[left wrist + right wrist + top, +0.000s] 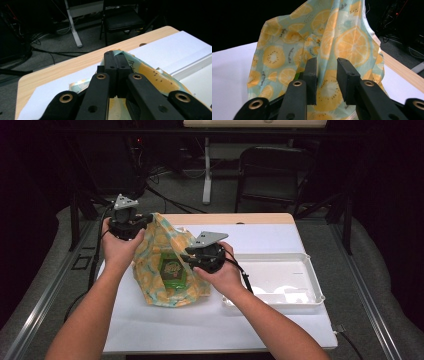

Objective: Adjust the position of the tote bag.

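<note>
- Bag (167, 265): fruit-print plastic, orange and kiwi slices on pale blue-green; sits on the white sheet (210, 320) covering the bench (225, 218), left of centre, top edge lifted toward 11 o'clock.
- My left hand-held gripper (131, 227) is pressed together on the bag's top edge; in the left gripper view the jaws meet with the film (147, 72) pinched between them, spilling off toward 4 o'clock.
- My right hand-held gripper (197, 254) is at the bag's right side, about 3 o'clock of the green thing inside. Jaws spread, with a clear gap; in the right gripper view the film (329, 45) hangs just behind and between them. Can't tell if a pad touches it.
- Green packet (172, 270) shows through the film, with some round logo on it, too small to read.
- Small dark script printed beside the fruit slices (290, 53), unreadable.
- White tray (300, 292) at 3 o'clock of the bag, just beside my right hand (225, 277), near edge close to the wrist.
- Beyond the bench at 12 o'clock: dark chair (272, 170), a white desk leg (206, 170), cables on the floor.
- Pose: both forearms come in from 6 o'clock. Left hand (120, 247) is raised with its grey plate up; right hand is lower, turned inward toward the bag.
</note>
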Demonstrator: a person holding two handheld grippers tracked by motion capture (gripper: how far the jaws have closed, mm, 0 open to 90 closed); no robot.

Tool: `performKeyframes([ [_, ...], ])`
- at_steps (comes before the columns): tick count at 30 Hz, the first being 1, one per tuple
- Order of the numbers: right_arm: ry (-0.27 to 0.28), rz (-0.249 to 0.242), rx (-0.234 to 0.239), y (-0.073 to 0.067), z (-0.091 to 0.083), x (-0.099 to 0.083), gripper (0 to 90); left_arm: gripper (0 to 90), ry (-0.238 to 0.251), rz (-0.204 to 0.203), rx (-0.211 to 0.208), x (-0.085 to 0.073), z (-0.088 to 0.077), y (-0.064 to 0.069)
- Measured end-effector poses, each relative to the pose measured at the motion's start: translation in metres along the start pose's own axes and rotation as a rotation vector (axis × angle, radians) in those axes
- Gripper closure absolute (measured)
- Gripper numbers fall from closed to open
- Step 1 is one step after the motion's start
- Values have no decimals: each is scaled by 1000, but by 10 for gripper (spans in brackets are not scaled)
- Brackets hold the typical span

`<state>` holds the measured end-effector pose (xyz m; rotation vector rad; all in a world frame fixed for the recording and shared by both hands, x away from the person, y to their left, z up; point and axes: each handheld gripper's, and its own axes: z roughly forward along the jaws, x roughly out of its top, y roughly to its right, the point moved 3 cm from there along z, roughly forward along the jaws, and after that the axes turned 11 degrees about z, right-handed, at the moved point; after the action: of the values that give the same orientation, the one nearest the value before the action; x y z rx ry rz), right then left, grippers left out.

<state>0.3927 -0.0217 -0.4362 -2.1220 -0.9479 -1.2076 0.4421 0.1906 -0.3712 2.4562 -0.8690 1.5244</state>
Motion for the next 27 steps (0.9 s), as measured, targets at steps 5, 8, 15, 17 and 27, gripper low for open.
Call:
performKeyframes([
  [5,3,14,5,1,3,0,710,900,3,-27,-6,1,4,-3],
  [8,2,20,8,1,6,0,710,900,0,-21,1,2,7,-4],
  [15,6,21,18,-2,8,0,700,900,-9,-30,12,1,13,-7],
  [17,1,18,19,-3,9,-1,697,900,-8,-35,12,1,13,-9],
  [27,-18,7,25,-7,15,-8,689,900,-7,-41,18,1,19,-10],
])
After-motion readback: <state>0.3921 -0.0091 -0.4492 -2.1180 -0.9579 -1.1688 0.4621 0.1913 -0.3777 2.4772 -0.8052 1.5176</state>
